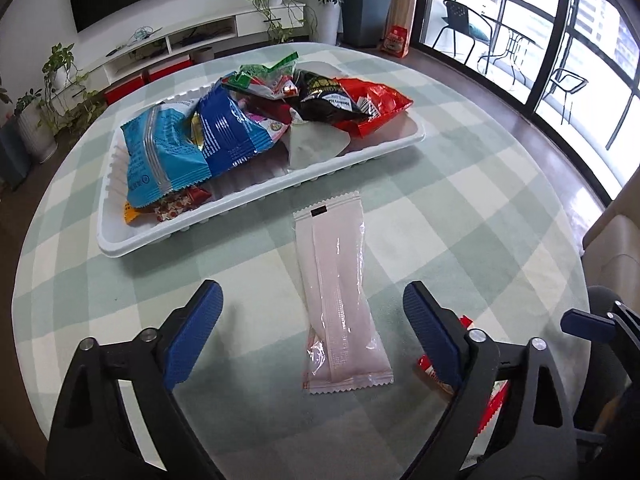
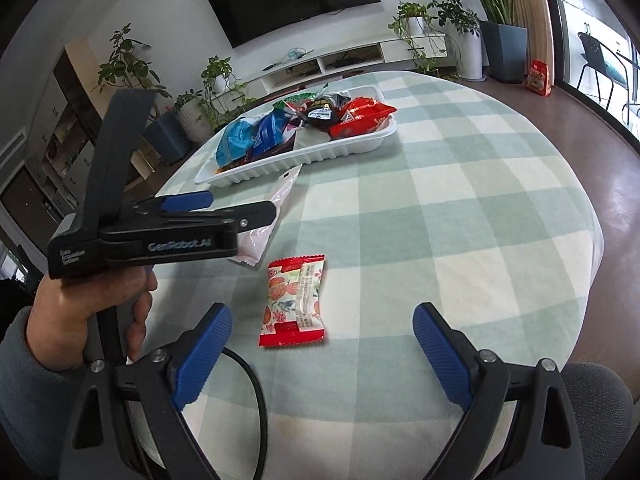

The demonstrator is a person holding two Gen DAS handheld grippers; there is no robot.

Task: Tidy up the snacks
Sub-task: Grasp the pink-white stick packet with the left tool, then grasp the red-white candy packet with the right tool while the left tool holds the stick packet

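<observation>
A long pale pink snack packet (image 1: 340, 296) lies on the checked tablecloth in front of my open, empty left gripper (image 1: 312, 324), between its fingers; it also shows in the right wrist view (image 2: 276, 208), partly behind the left gripper (image 2: 224, 204). A small red and white snack packet (image 2: 294, 300) lies flat just ahead of my open, empty right gripper (image 2: 322, 340); its red edge (image 1: 464, 364) peeks from behind the left gripper's right finger. A white tray (image 1: 120, 248) holds several snack bags, blue, black, green and red; it also shows in the right wrist view (image 2: 360, 144).
The round table has a green and white checked cloth (image 2: 460, 208). A cable (image 2: 256, 392) runs near the right gripper. A grey chair (image 1: 612, 344) stands at the table's right edge. Potted plants, a TV unit and glass doors lie beyond.
</observation>
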